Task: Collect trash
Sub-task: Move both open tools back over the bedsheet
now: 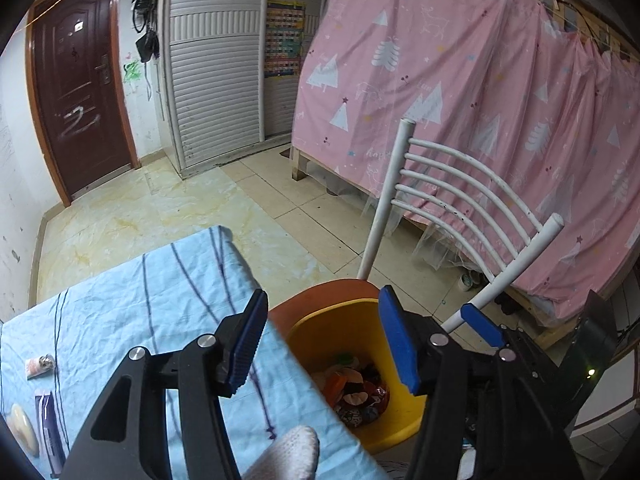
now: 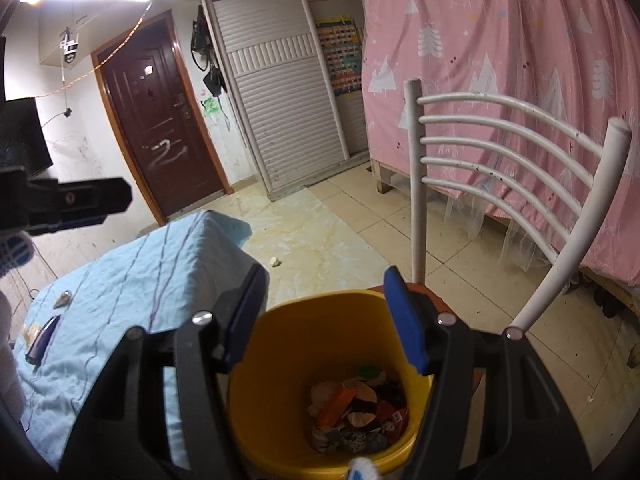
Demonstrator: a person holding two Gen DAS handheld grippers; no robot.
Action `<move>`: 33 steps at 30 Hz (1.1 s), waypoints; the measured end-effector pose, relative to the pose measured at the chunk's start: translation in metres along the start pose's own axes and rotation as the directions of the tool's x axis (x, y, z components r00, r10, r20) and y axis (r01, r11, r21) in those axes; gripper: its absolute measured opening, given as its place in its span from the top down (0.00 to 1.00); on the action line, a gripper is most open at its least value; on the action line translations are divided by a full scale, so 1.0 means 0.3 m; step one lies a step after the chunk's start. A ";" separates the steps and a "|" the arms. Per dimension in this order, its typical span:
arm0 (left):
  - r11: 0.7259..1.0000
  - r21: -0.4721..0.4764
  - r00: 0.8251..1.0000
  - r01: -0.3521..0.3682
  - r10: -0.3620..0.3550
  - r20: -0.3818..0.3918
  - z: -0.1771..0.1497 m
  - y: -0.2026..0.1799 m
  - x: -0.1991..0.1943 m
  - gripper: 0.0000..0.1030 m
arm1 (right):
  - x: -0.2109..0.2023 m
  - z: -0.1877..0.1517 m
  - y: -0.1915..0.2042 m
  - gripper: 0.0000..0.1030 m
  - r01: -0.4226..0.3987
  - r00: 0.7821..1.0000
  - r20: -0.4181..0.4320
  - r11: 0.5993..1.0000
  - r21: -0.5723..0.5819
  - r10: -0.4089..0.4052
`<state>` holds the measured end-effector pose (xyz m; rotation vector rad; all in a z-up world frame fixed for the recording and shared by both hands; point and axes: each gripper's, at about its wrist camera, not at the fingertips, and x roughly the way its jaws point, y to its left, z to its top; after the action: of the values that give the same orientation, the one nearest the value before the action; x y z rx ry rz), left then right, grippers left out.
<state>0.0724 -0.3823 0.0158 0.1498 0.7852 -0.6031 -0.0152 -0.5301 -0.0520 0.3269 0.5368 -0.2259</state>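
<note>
A yellow bin (image 1: 304, 332) stands on an orange chair seat (image 1: 320, 296) beside the table, with several crumpled wrappers (image 1: 356, 392) at its bottom. In the left wrist view my left gripper (image 1: 323, 296) is open, nothing between its blue pads, over the table's edge and the bin. My right gripper (image 2: 326, 280) hangs open and empty above the bin (image 2: 320, 300) and its trash (image 2: 356, 404). On the blue cloth lie a small wrapper (image 1: 40, 364), a purple packet (image 1: 48, 420) and a pale piece (image 1: 22, 428).
The table wears a light-blue striped cloth (image 2: 120, 280). A white chair back (image 2: 500, 160) rises behind the bin. A crumpled white scrap (image 2: 275, 261) lies on the tiled floor. A pink curtained bed (image 1: 480, 120) fills the right; a brown door (image 1: 76, 100) stands far left.
</note>
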 end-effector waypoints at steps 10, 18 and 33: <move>0.997 -0.075 0.999 -0.030 0.033 0.040 -0.048 0.183 -0.128 0.52 | -0.052 0.018 0.168 0.42 -0.043 0.999 0.010 0.995 -0.089 0.044; 0.986 -0.137 0.994 -0.089 0.097 0.048 -0.107 0.381 -0.235 0.51 | -0.060 0.011 0.390 0.41 -0.105 0.994 -0.014 0.976 -0.191 0.104; 0.901 -0.282 0.944 -0.329 0.322 -0.074 -0.267 0.789 -0.347 0.51 | -0.043 -0.071 0.781 0.37 -0.232 0.972 -0.113 0.904 -0.359 0.204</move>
<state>0.0984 -0.1128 0.0107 0.0157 0.8434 -0.1631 0.0332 -0.3044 -0.0050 0.0249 0.5977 0.1072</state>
